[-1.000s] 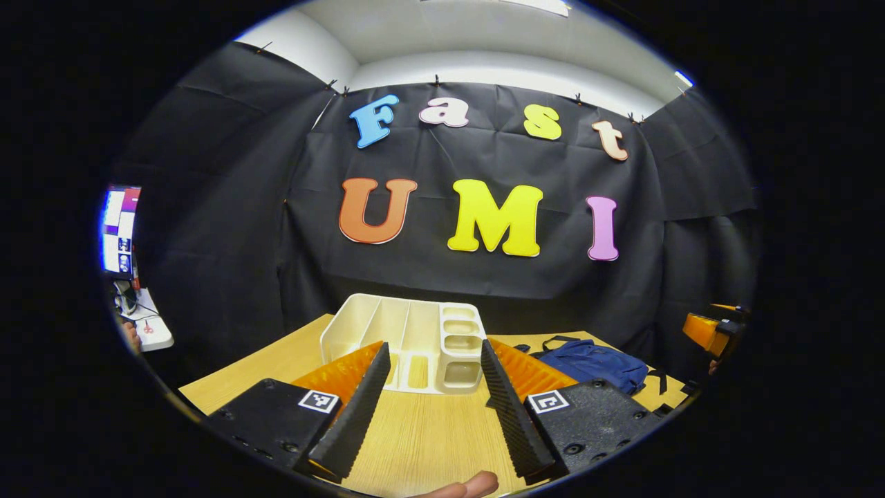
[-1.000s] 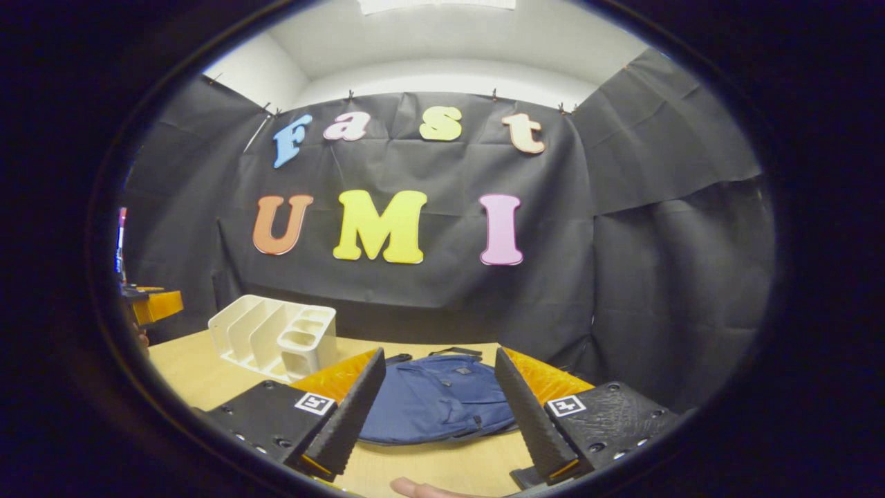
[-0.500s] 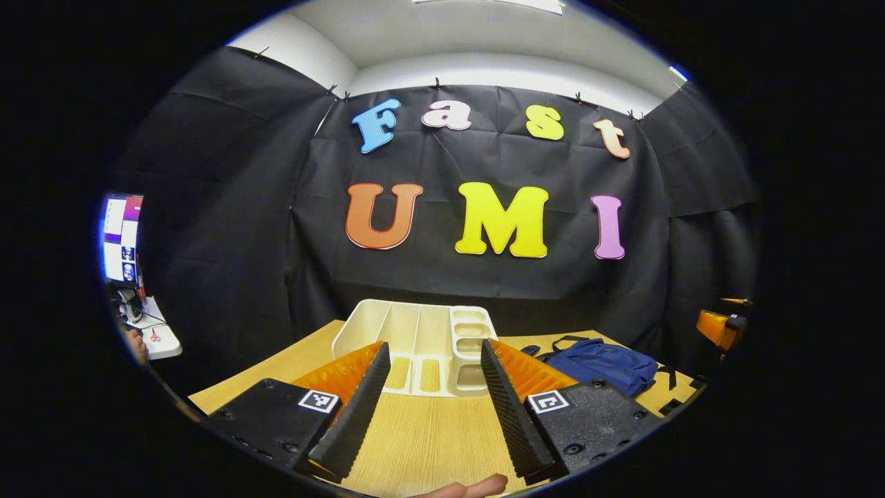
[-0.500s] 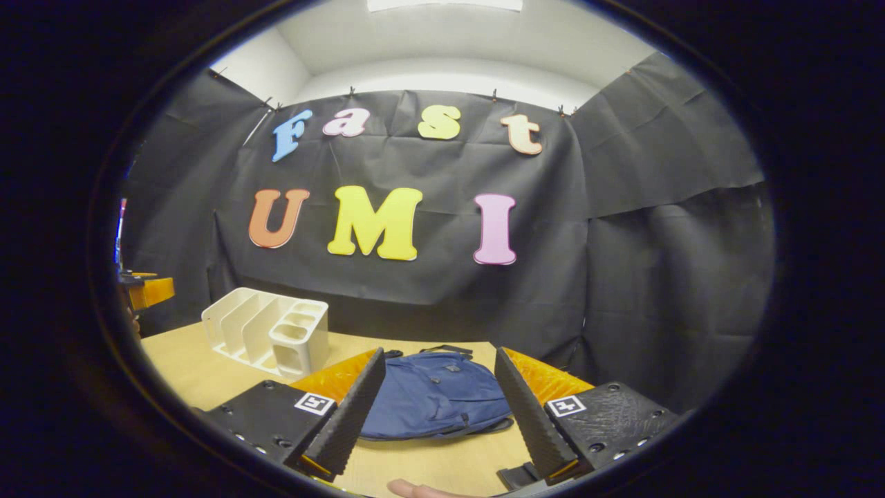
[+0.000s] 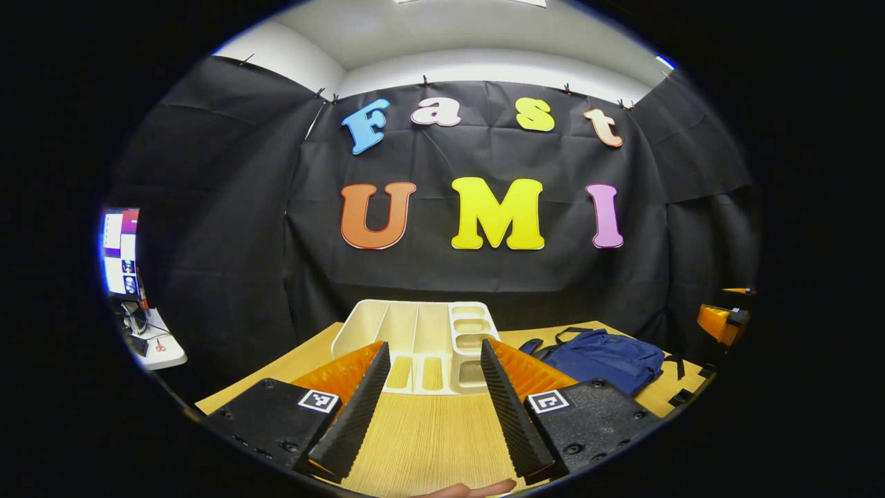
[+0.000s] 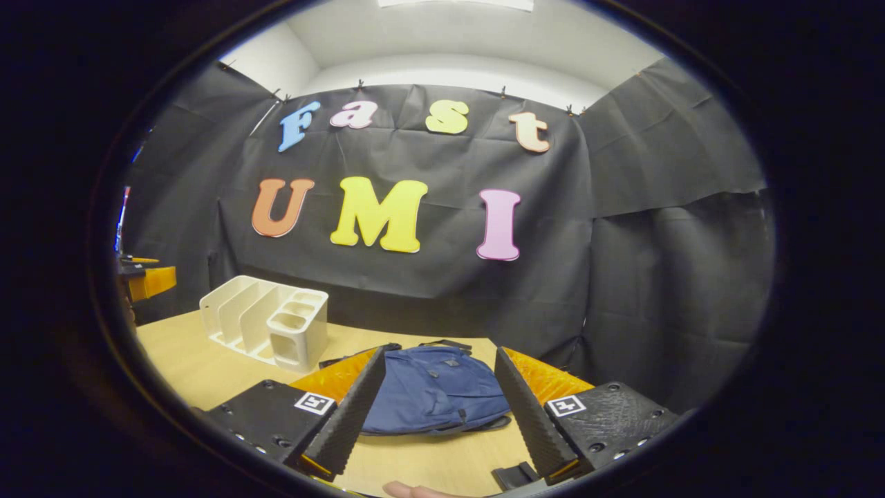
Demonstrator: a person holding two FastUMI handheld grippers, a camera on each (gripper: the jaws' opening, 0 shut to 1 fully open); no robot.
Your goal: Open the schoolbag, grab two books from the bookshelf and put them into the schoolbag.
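A white plastic bookshelf (image 5: 415, 339) with upright slots stands on the wooden table (image 5: 429, 436), straight ahead of my left gripper (image 5: 433, 346). Its slots look empty from here. That gripper is open, holds nothing and hovers short of the shelf. A dark blue schoolbag (image 6: 435, 387) lies flat with its zips closed, ahead of my right gripper (image 6: 439, 353), which is open and holds nothing. The schoolbag (image 5: 605, 353) lies right of the shelf. The bookshelf (image 6: 266, 328) sits left of the bag. Each gripper shows at the other view's edge: right gripper (image 5: 719, 321), left gripper (image 6: 148, 280).
The black cloth wall rises close behind the table's far edge. A monitor (image 5: 121, 242) and a small white desk (image 5: 155, 346) stand off to the left of the table. A person's fingertip (image 5: 477, 490) shows at the bottom edge.
Both views have shifted a little: the shelf and the bag sit slightly higher in them than a second ago. Both grippers have stayed open.
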